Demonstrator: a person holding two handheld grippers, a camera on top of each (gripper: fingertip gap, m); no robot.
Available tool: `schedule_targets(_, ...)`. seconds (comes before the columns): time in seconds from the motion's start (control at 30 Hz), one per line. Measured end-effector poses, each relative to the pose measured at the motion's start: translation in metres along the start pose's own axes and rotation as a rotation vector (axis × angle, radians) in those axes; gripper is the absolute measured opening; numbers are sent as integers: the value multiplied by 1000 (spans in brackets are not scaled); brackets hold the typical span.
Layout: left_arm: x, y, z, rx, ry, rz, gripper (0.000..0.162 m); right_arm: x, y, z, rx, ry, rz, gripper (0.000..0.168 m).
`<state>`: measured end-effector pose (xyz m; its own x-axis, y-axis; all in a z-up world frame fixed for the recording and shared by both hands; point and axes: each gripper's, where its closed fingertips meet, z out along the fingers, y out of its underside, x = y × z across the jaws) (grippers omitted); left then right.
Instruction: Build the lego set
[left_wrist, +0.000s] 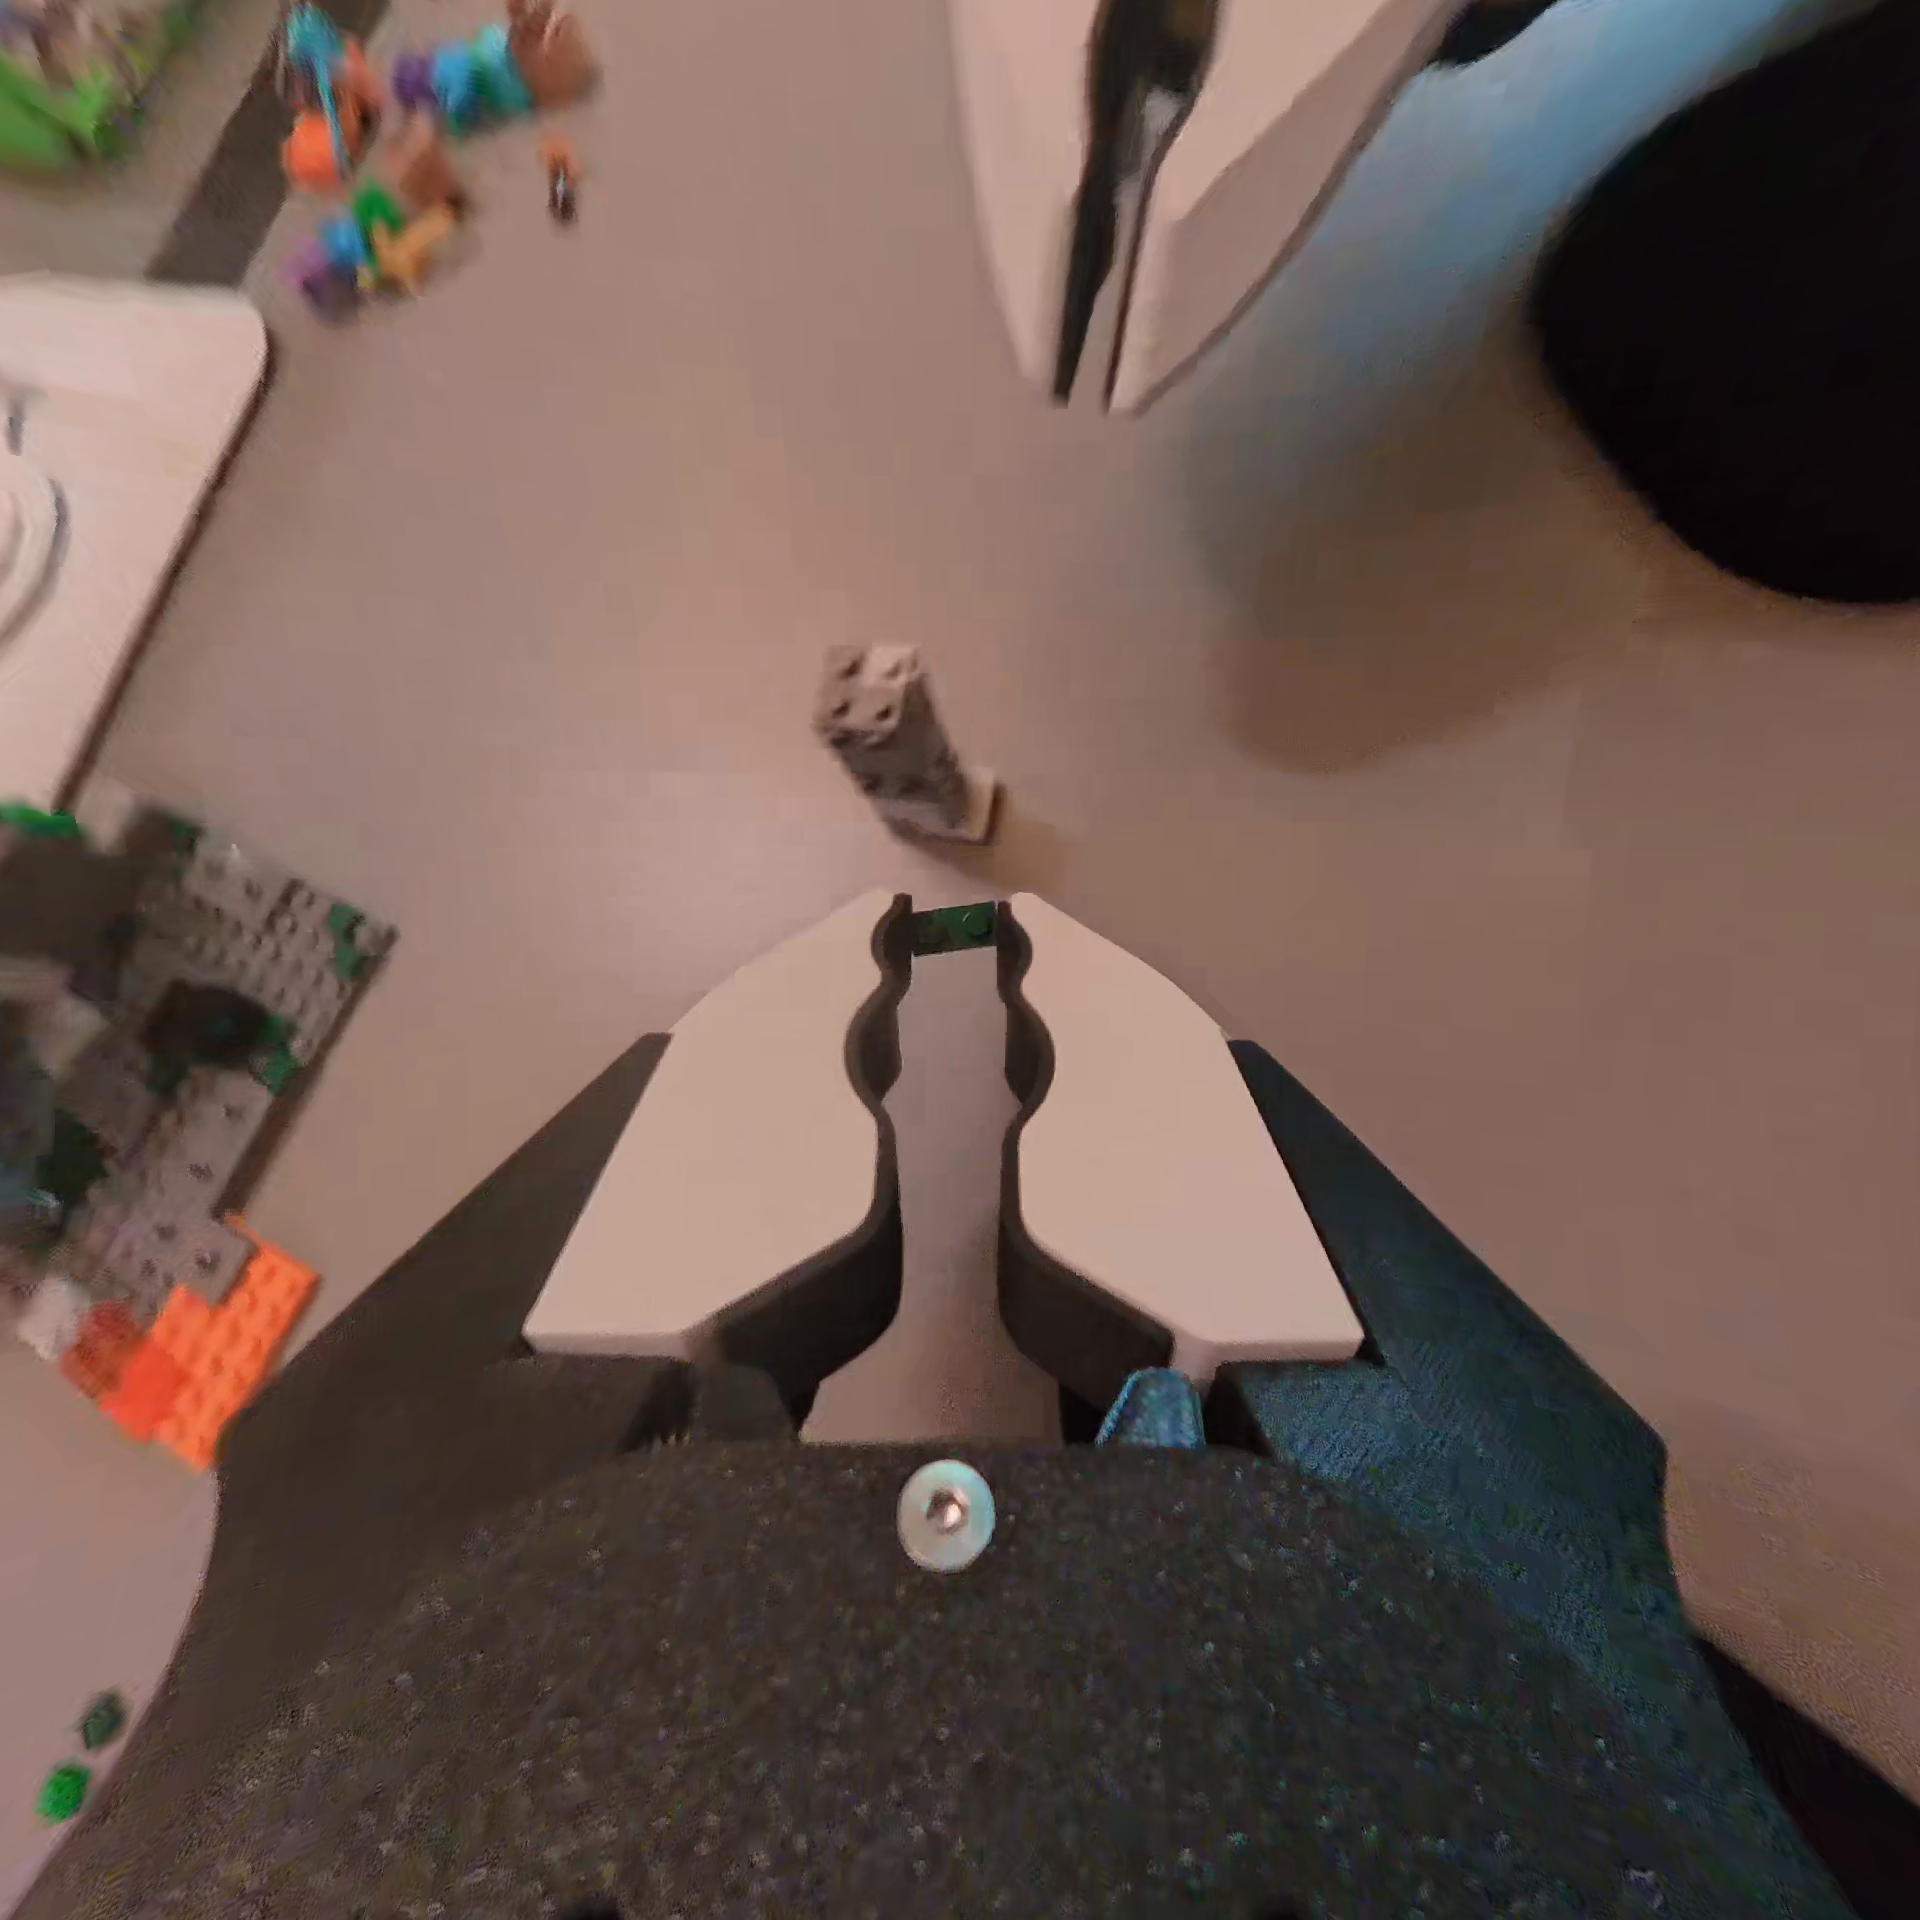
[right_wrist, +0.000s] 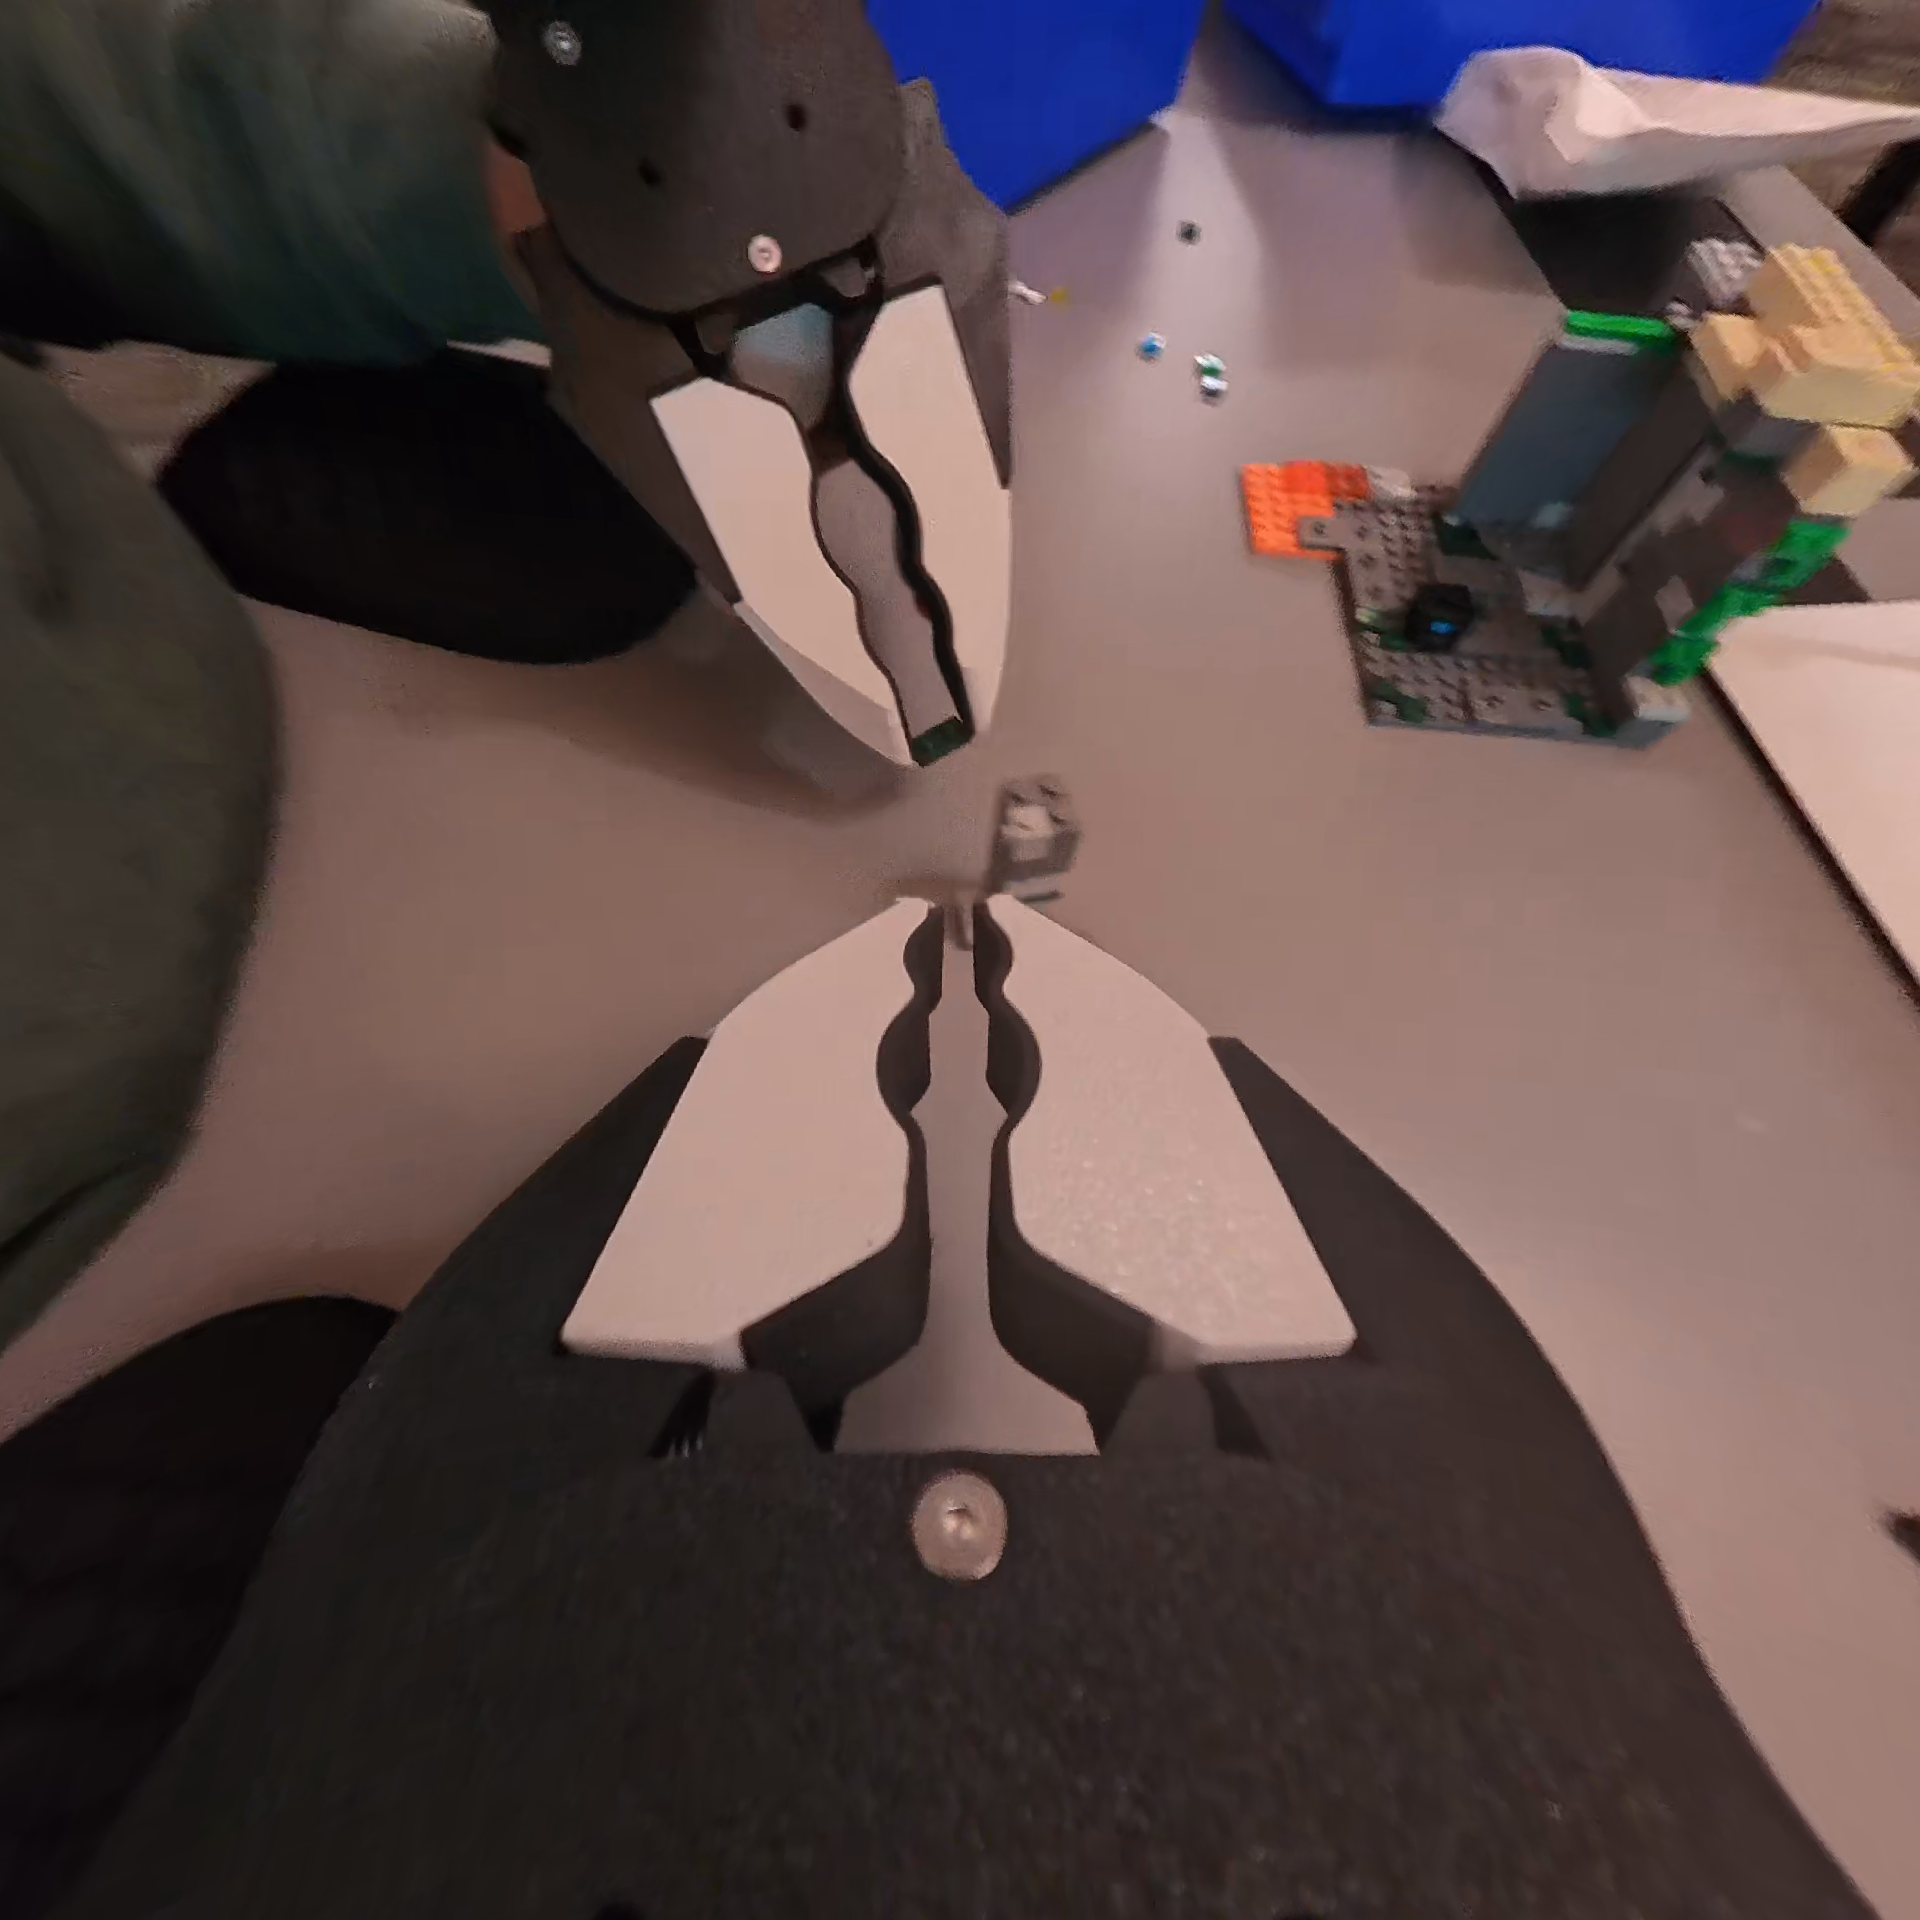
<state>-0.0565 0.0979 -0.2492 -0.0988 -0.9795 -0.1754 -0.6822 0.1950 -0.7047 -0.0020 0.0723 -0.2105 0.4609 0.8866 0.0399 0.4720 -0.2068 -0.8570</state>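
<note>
My left gripper (left_wrist: 954, 928) is shut on a small dark green plate (left_wrist: 954, 928), held across its fingertips just short of a grey brick stack (left_wrist: 899, 743). The stack stands on the table with a pale thin plate at its foot. In the right wrist view the left gripper (right_wrist: 940, 740) and its green plate (right_wrist: 940, 740) hang just left of the stack (right_wrist: 1034, 842). My right gripper (right_wrist: 954, 920) has its jaws almost closed. A thin grey sliver shows in the narrow gap, and I cannot tell whether it is gripped. The right gripper also shows in the left wrist view (left_wrist: 1091, 400), apart from the stack.
A partly built model on a grey baseplate (right_wrist: 1475, 696) with orange plates (right_wrist: 1299, 509) stands to the right; it also shows in the left wrist view (left_wrist: 260, 935). Loose coloured pieces (left_wrist: 416, 156) lie far off. A white booklet (left_wrist: 104, 468), blue boxes (right_wrist: 1039, 83) and a sleeve (right_wrist: 208, 187) are nearby. Some 8 cm of space lies between my two pairs of fingers.
</note>
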Motion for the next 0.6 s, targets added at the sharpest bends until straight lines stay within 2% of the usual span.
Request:
schedule_targets(0.13, 23, -20, -13, 65, 40, 130, 15, -27, -7, 9, 15, -72, -30, 6)
schedule_targets(0.27, 36, -32, -18, 104, 98, 170, 15, -44, -10, 18, 12, -53, -187, 10)
schedule_targets(0.43, 26, -40, -21, 93, 104, 222, 15, -43, -9, 23, -15, -32, -178, 12)
schedule_targets(0.6, 2, -44, -14, 53, 181, 141, 15, -37, -6, 23, -22, -5, -140, 12)
